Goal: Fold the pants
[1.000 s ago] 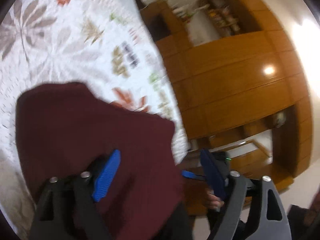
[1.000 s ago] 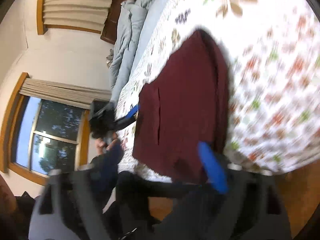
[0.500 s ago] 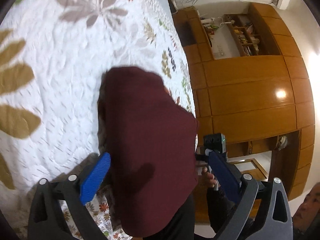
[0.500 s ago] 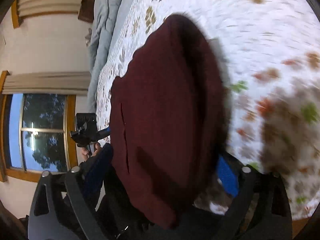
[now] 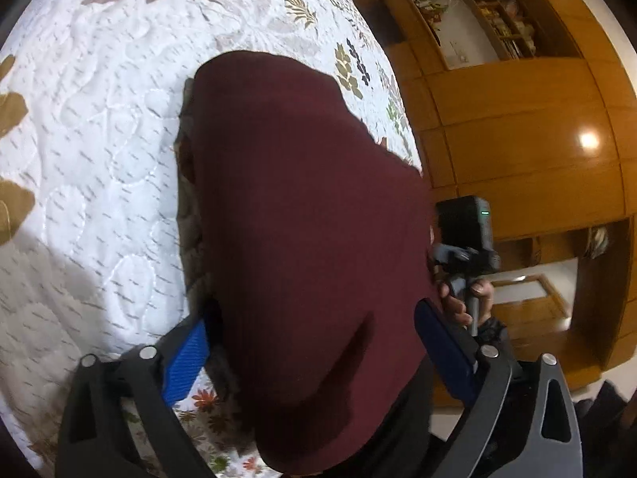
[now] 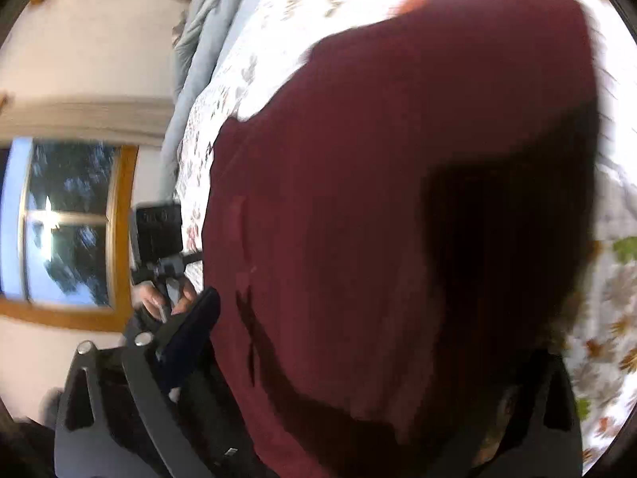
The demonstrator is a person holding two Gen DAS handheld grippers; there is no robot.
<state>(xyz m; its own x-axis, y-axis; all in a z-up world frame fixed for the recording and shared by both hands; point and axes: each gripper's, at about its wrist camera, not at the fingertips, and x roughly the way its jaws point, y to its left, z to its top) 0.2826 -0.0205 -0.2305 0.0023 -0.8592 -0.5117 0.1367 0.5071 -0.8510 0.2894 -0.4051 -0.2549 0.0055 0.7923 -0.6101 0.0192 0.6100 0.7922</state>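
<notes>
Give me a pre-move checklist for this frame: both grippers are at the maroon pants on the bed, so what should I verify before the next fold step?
1. Pants lie on the quilt: ok, though the near end overhangs the bed edge.
2. Left gripper open, fingers either side of the fabric: ok.
3. Right gripper open: its left finger is spread wide; the right one is hidden by cloth, so cannot tell for certain.
4. Either gripper actually pinching fabric: not ok on the left; cannot tell on the right.
5. Folded stack smooth: cannot tell; the right wrist view is blurred.
</notes>
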